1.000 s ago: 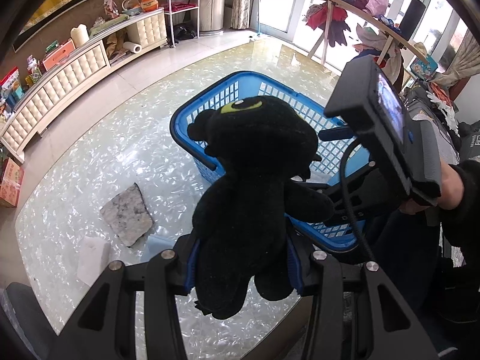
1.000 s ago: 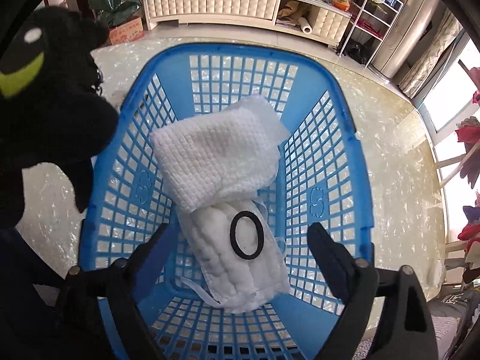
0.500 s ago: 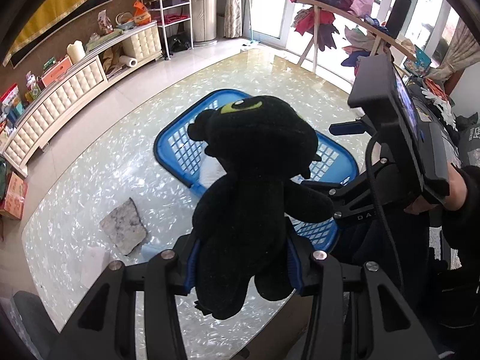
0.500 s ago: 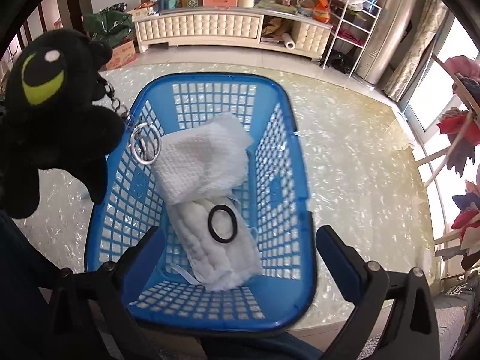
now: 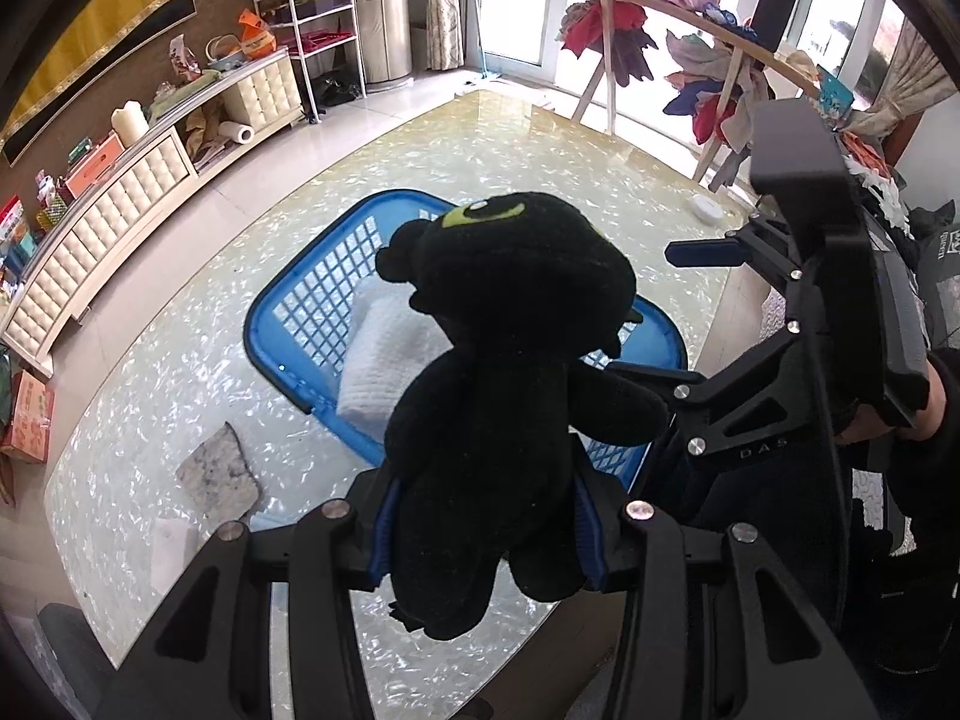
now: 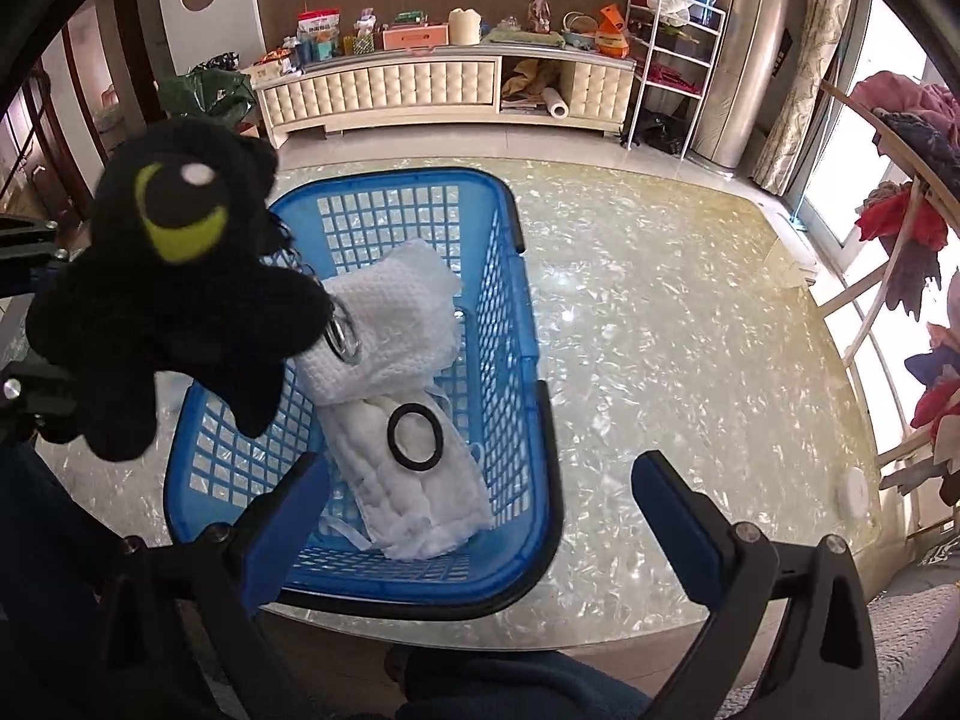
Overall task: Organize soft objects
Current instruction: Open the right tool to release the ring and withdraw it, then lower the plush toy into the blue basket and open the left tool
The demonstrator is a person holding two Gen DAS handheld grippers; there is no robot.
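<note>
My left gripper [image 5: 483, 531] is shut on a black plush toy [image 5: 510, 360] with a yellow-green eye, held in the air above the near end of a blue plastic basket [image 5: 300, 276]. The toy also shows at the left of the right wrist view [image 6: 174, 276], with a metal key ring [image 6: 343, 333] hanging from it. The basket [image 6: 516, 360] holds a white waffle cloth [image 6: 390, 324], a white padded cloth [image 6: 420, 504] and a black ring [image 6: 416, 437]. My right gripper [image 6: 480, 498] is open and empty, above the basket's near right corner.
The basket stands on a pearly glass table [image 6: 690, 330]. A grey stone slab [image 5: 219, 474] and a white pad [image 5: 171, 546] lie left of the basket. A small white disc [image 6: 855, 495] sits at the table's right edge. A clothes rack [image 5: 660, 18] stands beyond the table.
Both grippers have risen and pulled back from the basket, which now looks smaller. The plush toy stays clamped in my left gripper. My right gripper has shifted right, still open.
</note>
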